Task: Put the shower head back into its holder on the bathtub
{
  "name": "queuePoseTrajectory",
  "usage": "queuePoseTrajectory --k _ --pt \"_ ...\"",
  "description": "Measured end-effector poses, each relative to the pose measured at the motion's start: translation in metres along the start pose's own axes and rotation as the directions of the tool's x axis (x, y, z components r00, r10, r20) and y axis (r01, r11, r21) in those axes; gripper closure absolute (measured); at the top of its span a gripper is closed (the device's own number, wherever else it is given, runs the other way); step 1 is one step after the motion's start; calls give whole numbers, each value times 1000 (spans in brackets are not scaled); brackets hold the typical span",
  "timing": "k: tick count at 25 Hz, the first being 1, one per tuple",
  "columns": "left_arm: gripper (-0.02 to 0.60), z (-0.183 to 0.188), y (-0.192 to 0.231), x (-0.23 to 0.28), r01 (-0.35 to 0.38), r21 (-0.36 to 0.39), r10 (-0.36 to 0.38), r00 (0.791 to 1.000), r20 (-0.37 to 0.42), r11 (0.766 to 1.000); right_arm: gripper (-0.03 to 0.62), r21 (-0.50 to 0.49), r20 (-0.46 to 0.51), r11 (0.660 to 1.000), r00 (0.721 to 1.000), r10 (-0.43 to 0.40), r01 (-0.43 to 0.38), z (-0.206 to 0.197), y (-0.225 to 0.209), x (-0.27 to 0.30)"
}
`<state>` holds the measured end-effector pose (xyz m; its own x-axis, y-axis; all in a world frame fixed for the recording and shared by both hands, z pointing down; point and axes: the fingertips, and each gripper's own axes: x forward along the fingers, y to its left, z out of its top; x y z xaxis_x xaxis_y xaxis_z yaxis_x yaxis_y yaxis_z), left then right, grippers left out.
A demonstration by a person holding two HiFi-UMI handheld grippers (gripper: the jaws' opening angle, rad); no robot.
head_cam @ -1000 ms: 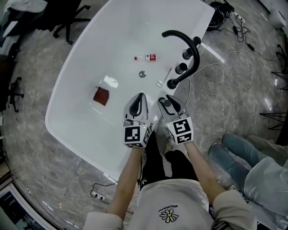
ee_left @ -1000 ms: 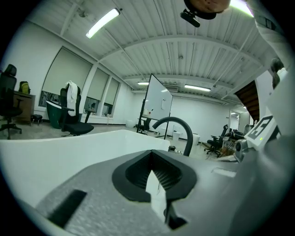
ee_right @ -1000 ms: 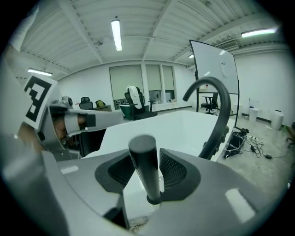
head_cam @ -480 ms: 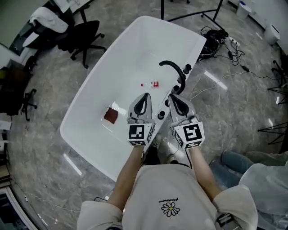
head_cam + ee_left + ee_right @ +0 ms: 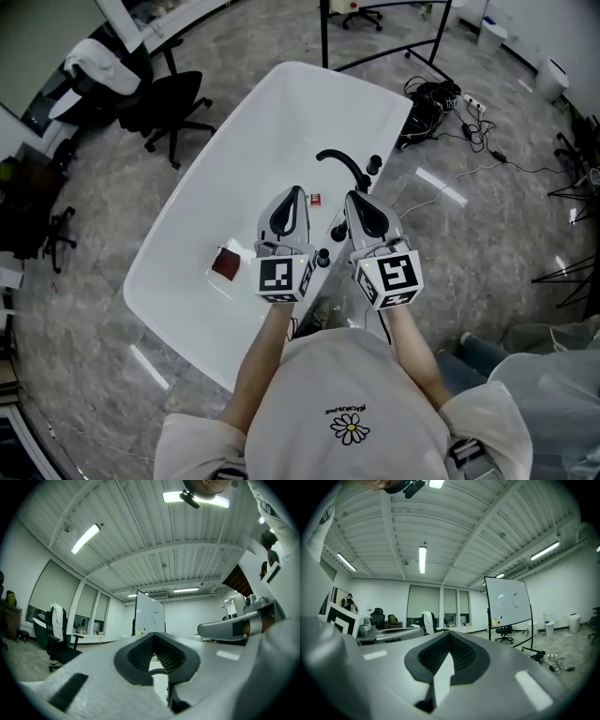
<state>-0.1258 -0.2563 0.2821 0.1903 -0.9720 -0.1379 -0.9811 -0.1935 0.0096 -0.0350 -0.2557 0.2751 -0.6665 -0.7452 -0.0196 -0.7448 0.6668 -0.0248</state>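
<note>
A white bathtub [image 5: 187, 253] lies below me on the grey floor. A black curved shower head on its neck [image 5: 342, 167] stands at the tub's right rim, beside black knobs [image 5: 375, 164]. My left gripper [image 5: 293, 191] and right gripper [image 5: 353, 196] hover side by side high above the tub's near part, well apart from the fitting. Both point roughly level into the room. The left gripper [image 5: 153, 639] is shut with nothing in it. The right gripper [image 5: 449, 638] has just closed and is shut on nothing.
A dark red object [image 5: 226, 263] and a small red-and-white bottle [image 5: 315, 199] lie inside the tub. Office chairs [image 5: 164, 98] stand at the far left, a black stand frame [image 5: 323, 33] behind the tub, cables [image 5: 441, 98] at the right. A person's legs [image 5: 553, 375] show at lower right.
Both grippers have risen well away from the tub, which now looks smaller and farther below. More of the room shows around it.
</note>
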Motion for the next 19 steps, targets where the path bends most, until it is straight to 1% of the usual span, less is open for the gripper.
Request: queuePoseTrajectory --k 4,9,12,16,19 --pt "581 -1 -10 7 -5 51 6 1000 -26 999 589 -2 0 1000 1000 9 -9 1 -2 -2" --pt "581 1 -24 10 22 43 -21 999 -28 999 589 3 -10 1000 1000 16 -16 0 -8 -6" --pt "581 1 -26 9 26 31 -25 999 -22 999 591 6 -10 1000 1000 18 -18 -2 -9 -7" --pt "581 2 -26 7 22 -26 -22 1000 -5 999 589 1 -3 1000 1000 20 -20 -2 -12 -11" --pt "581 5 -28 5 26 -45 -25 1000 14 999 589 -3 -2 1000 1000 26 -26 -3 -14 -14"
